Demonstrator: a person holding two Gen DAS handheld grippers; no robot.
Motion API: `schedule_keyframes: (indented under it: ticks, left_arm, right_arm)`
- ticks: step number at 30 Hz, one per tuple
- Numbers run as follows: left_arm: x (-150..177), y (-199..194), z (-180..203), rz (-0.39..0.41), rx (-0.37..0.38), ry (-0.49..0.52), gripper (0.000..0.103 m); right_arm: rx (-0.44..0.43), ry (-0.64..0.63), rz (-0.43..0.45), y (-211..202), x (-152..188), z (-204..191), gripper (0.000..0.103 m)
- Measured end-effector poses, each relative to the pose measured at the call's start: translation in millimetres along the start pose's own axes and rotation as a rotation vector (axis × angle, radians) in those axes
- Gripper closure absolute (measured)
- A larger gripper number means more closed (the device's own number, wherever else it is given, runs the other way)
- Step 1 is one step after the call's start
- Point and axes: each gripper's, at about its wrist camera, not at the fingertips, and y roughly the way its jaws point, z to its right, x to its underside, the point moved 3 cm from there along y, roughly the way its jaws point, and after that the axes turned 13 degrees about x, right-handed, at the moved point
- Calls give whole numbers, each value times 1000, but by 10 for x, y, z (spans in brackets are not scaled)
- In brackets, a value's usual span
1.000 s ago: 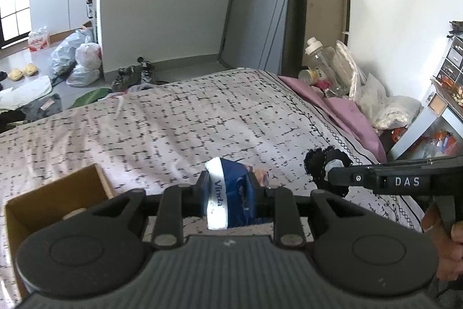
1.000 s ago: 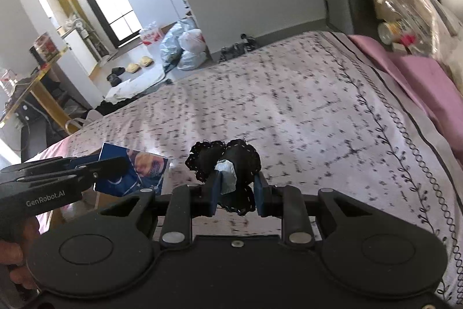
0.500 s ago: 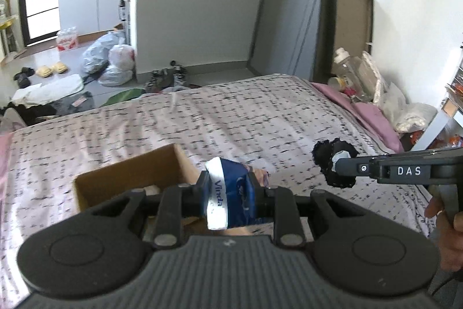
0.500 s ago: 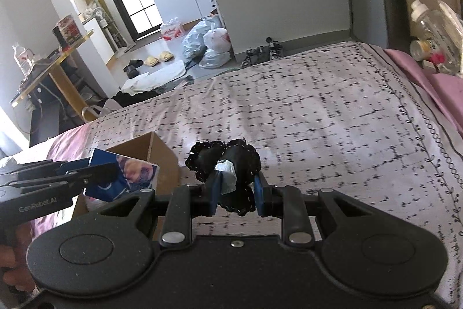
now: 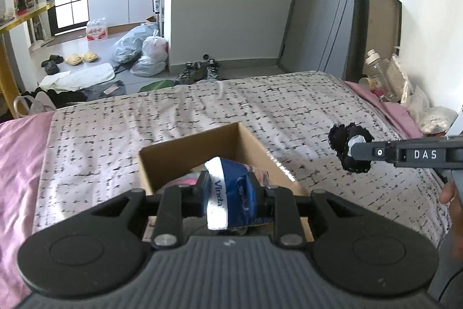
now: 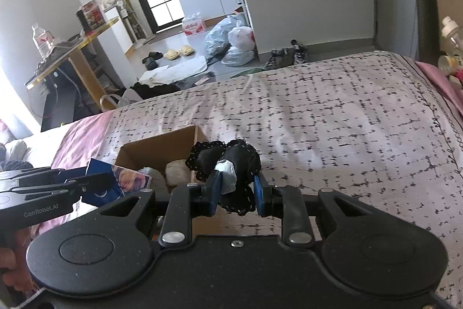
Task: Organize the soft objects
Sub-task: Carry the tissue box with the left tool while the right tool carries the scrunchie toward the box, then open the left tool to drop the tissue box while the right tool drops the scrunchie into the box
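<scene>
While over the cardboard box (image 5: 231, 141), left tongs (image 5: 231, 193) clamped on tissue pack (image 5: 231, 190), right tongs (image 6: 235, 190) on black scrunchie (image 6: 231, 161).

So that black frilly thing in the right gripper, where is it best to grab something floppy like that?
Around its bunched middle, as the right gripper does now: the fingers close from either side on the black frilly cloth beside its pale tag. The lobes bulge out above the pinch, so it probably won't slip free. Frilly edges alone would likely stretch or slide.

A box (image 5: 185, 152) sits on the bed (image 5: 260, 106). The left gripper (image 5: 231, 193) holds a tissue pack (image 5: 231, 190) over the box. The right gripper (image 6: 235, 188), right of the box, holds a scrunchie (image 6: 231, 161) above the bed. Bags (image 5: 144, 48) and shoes (image 5: 199, 70) lie on the floor beyond.
</scene>
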Motion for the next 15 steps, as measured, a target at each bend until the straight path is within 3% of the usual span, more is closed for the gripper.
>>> schedule_keyframes:
  ticks: [8,15]
  left_arm:
    - [106,-3,-162,-35,-46,-25,75]
    - [156,-8,-236,-22,-56,-48,59]
  right_arm:
    - [-26,-31,3,44,-29,-233,78]
    - [-47,-78,0,138,-83,-485,78]
